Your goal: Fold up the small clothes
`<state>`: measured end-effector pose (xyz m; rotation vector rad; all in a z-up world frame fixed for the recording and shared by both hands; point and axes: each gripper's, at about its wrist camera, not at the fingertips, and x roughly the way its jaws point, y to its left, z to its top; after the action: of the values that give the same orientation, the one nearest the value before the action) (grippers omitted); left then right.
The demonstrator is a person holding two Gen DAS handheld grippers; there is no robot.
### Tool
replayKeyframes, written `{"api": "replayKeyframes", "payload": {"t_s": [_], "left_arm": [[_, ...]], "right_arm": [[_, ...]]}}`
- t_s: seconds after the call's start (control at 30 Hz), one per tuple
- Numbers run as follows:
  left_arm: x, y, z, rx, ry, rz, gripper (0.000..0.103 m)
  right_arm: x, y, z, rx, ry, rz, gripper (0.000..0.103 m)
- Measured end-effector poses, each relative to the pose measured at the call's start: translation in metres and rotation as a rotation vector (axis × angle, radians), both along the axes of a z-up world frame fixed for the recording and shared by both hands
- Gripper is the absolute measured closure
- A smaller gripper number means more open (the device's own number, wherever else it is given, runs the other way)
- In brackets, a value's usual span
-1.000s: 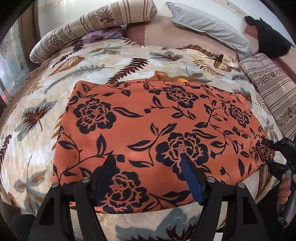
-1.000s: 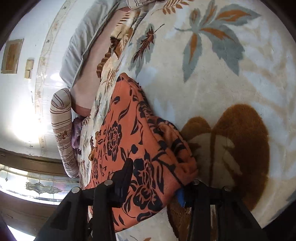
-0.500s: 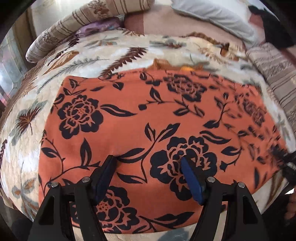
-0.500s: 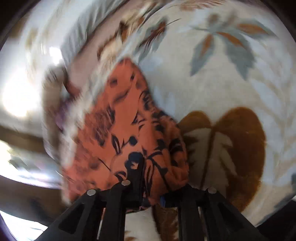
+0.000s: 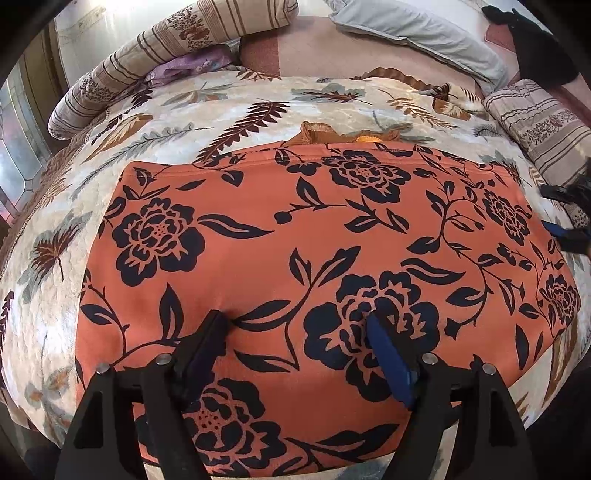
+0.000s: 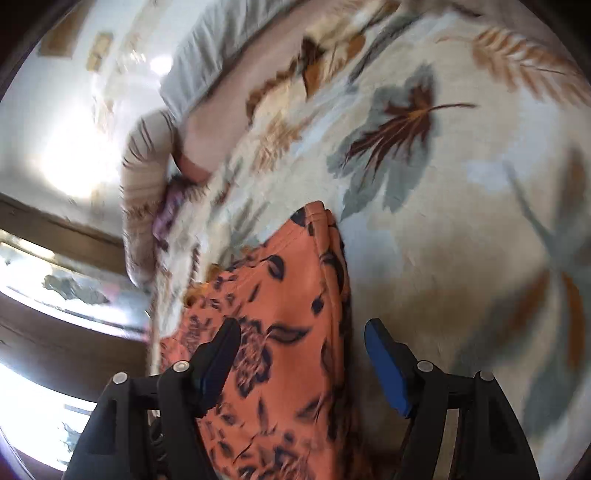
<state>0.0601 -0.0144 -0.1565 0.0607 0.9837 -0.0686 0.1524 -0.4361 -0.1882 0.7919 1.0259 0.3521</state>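
Observation:
An orange garment with black flowers lies folded flat on the leaf-patterned bedspread. My left gripper is open, its fingertips resting on the garment's near half with nothing held. My right gripper is open over the garment's right edge; the cloth lies between and below its fingers, not pinched. The right gripper also shows at the right edge of the left wrist view. An orange scrap peeks out behind the garment.
A striped bolster and a purple cloth lie at the far left. A grey pillow, a dark item and a striped pillow lie at the far right. A window stands beside the bed.
My right gripper was shut on the garment's right edge and has opened, letting it go, and moved along the edge. My left gripper slid forward over the cloth.

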Motion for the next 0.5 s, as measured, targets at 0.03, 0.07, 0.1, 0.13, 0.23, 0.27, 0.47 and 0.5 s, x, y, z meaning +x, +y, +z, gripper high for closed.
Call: {"api": "replayKeyframes", "payload": {"t_s": [0.03,0.07,0.1,0.13,0.23,0.27,0.47,0.5], "left_arm": [[0.000,0.000,0.000,-0.002,-0.001,-0.003,0.024],[0.000,0.000,-0.001,-0.004,-0.003,-0.005,0.024],[-0.001,0.000,-0.001,-0.007,-0.006,-0.007,0.023],[-0.001,0.001,-0.001,-0.011,-0.011,-0.009,0.023],[-0.002,0.002,-0.002,-0.017,-0.020,-0.012,0.022],[-0.002,0.003,-0.002,-0.020,-0.023,-0.014,0.021],[-0.003,0.002,-0.004,-0.025,-0.034,-0.022,0.020],[-0.003,0.002,-0.004,-0.027,-0.033,-0.022,0.020]], "right_arm": [[0.014,0.003,-0.007,-0.008,0.030,0.017,0.030],[0.024,0.008,-0.012,0.002,0.038,0.047,0.030],[0.030,0.014,-0.013,-0.004,0.035,0.071,0.033],[0.035,0.020,-0.010,-0.016,0.026,0.101,0.049],[0.041,0.041,-0.003,-0.073,0.032,0.191,0.083],[0.040,0.044,0.006,-0.109,0.012,0.180,0.085],[0.040,0.030,-0.008,-0.266,0.056,0.032,0.085],[0.035,0.029,-0.006,-0.256,0.028,0.013,0.084]]}}
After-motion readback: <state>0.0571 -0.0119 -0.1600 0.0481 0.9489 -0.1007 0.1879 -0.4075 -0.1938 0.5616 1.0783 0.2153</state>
